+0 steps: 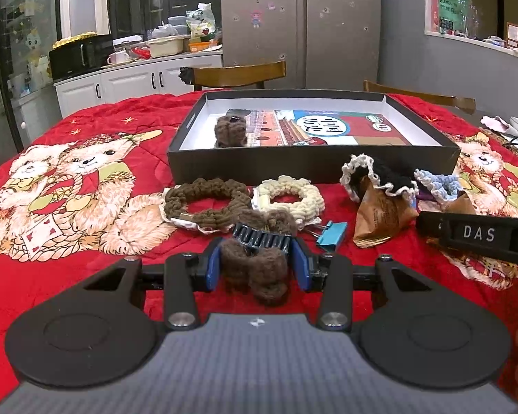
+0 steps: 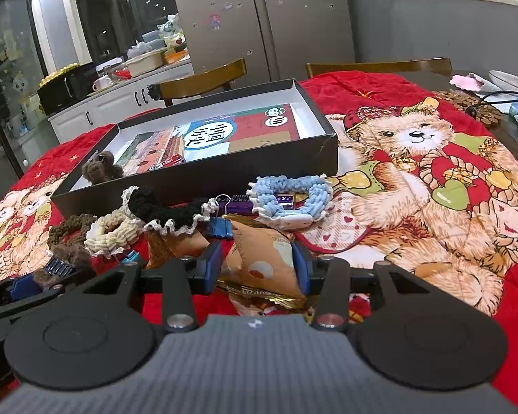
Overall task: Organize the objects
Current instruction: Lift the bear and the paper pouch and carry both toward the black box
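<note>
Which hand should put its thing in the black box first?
Probably left. The left gripper brackets the brown hair claw, with the box straight ahead; the right gripper straddles a snack packet, box off to its left.

Steel fridge [image 1: 300, 24], wooden chairs [image 1: 238, 74], black microwave [image 1: 81, 56] on white cabinets [image 1: 131, 84].

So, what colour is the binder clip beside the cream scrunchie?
Light blue binder clip, clearest in left wrist view.

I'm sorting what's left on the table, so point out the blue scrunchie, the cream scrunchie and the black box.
blue scrunchie [image 2: 314, 195]: right wrist view, on its right loop of yarn.
cream scrunchie [image 1: 307, 195]: left wrist view, on its right curve.
black box [image 1: 259, 169]: left wrist view, on its near outer wall.
</note>
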Action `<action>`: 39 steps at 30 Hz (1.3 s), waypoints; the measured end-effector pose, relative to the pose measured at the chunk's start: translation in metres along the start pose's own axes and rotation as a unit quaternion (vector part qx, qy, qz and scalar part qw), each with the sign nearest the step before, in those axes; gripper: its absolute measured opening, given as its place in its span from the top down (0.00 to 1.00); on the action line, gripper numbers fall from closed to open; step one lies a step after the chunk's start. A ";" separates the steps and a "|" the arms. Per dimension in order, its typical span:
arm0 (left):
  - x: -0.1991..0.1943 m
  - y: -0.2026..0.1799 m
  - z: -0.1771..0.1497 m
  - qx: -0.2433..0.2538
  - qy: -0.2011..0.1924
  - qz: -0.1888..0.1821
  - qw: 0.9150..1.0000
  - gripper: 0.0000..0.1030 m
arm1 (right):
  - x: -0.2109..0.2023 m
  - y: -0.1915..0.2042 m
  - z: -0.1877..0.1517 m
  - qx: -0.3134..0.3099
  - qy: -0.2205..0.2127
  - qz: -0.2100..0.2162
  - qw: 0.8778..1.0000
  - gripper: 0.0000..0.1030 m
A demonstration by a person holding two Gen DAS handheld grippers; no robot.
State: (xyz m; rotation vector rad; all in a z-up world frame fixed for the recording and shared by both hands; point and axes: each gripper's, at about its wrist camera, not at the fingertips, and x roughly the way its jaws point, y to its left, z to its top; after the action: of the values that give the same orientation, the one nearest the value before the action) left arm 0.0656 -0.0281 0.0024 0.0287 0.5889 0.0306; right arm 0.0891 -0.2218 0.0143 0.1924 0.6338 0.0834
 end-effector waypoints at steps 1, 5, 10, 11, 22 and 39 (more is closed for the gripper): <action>0.000 0.000 0.000 -0.001 0.000 0.000 1.000 0.54 | 0.000 0.000 0.000 -0.001 0.000 0.000 1.000 0.54; 0.000 0.001 0.000 -0.003 0.002 -0.001 1.000 0.54 | -0.001 0.000 -0.001 -0.004 -0.002 0.002 1.000 0.54; 0.001 0.001 0.000 -0.004 0.004 -0.002 1.000 0.53 | -0.002 -0.005 -0.001 -0.003 -0.002 0.011 1.000 0.54; 0.002 0.001 0.000 -0.005 0.006 -0.003 1.000 0.53 | -0.003 -0.005 -0.001 -0.004 -0.003 0.011 1.000 0.54; 0.003 0.002 0.000 -0.002 0.004 -0.014 1.000 0.53 | -0.003 -0.009 -0.001 -0.001 0.000 0.018 1.000 0.54; -0.011 0.001 -0.001 0.001 -0.035 -0.020 0.999 0.53 | -0.014 -0.003 -0.003 0.001 -0.001 0.059 0.998 0.55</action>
State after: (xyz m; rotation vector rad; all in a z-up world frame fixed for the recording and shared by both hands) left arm 0.0561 -0.0275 0.0077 0.0199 0.5203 -0.0103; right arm 0.0760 -0.2257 0.0192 0.2323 0.6206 0.1953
